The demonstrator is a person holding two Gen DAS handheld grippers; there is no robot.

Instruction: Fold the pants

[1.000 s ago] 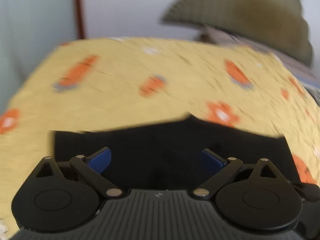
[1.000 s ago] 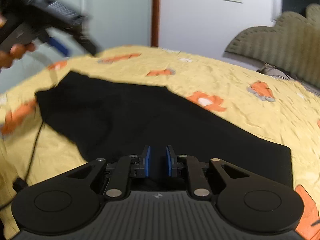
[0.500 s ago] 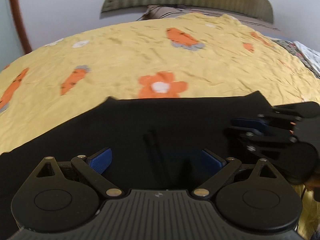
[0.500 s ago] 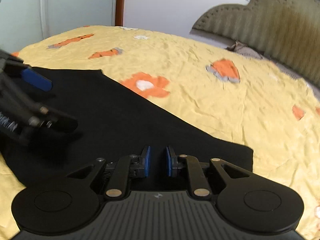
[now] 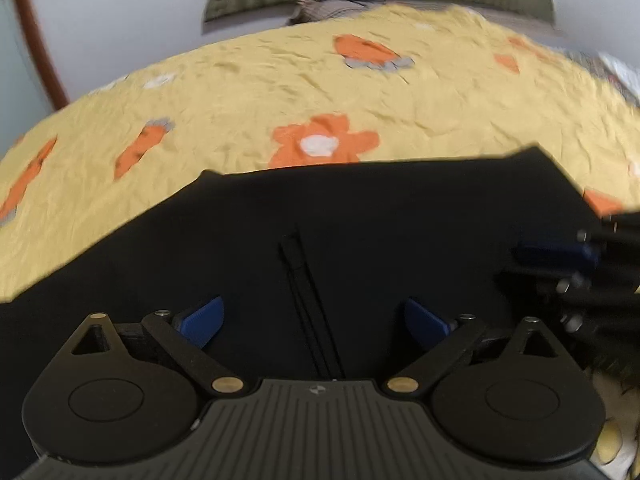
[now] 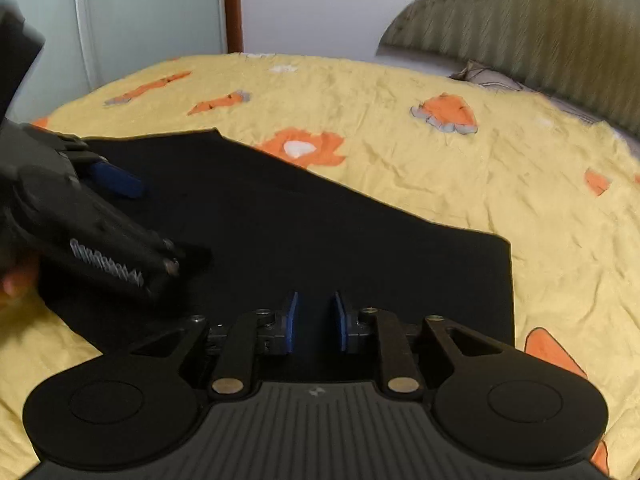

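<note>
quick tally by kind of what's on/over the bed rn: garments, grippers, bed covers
Garments: 1, the black pants, lying flat
Grippers: 2, left gripper wide open over the pants; right gripper, jaws opening, a narrow gap showing
Bed covers: 1, the yellow sheet with orange prints
Total: 4

Bed (image 6: 460, 184): yellow sheet, orange carrot and flower print, creased. Black pants (image 6: 304, 232) lying flat, lower centre of frame. Striped pillow (image 6: 488, 78) upper right.
</note>
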